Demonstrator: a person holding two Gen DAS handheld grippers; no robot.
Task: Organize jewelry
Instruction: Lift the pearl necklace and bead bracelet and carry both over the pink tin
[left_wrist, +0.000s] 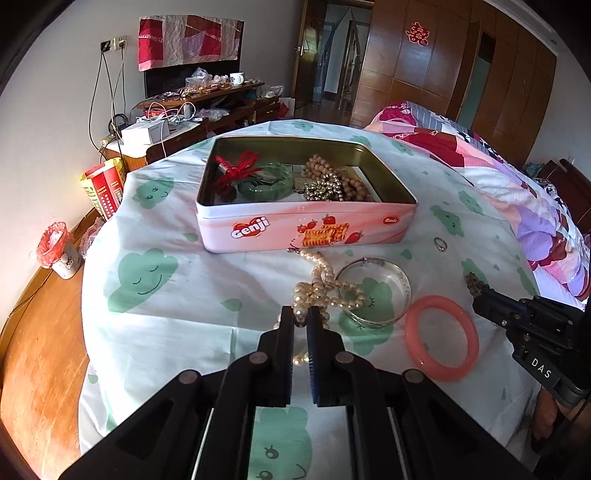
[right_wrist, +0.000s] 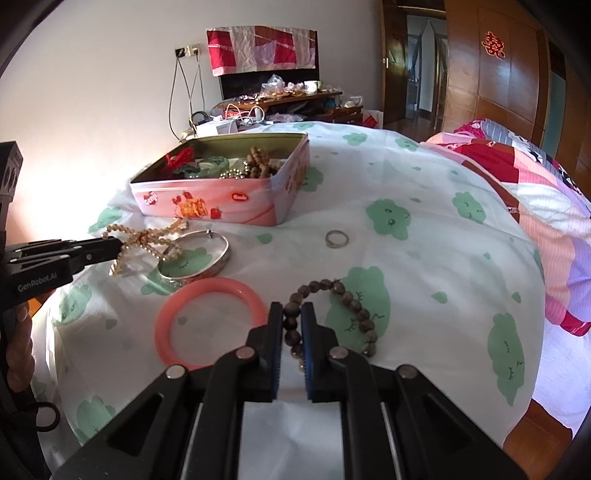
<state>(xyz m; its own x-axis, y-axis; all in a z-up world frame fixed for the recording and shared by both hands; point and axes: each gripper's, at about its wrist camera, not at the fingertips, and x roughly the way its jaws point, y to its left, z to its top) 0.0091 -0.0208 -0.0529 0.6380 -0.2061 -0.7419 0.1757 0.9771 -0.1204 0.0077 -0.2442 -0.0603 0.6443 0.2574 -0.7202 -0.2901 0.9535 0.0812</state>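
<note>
Bead bracelet (right_wrist: 334, 306) partly behind right tongs (right_wrist: 292, 317)

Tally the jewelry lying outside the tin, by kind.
Bangles: 2, the silver bangle and the pink bangle
Bead strands: 2, the pearl strand and the dark bead bracelet
Rings: 1, the ring
Total: 5

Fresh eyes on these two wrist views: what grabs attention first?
The pink Genji tin at the table's middle, open and already holding beads, a green bangle and red cord. In front of it, the left gripper is pinched on the pearl necklace, which lies partly over the silver bangle. To the right, the right gripper is pinched on the dark bead bracelet, beside the pink bangle.
</note>
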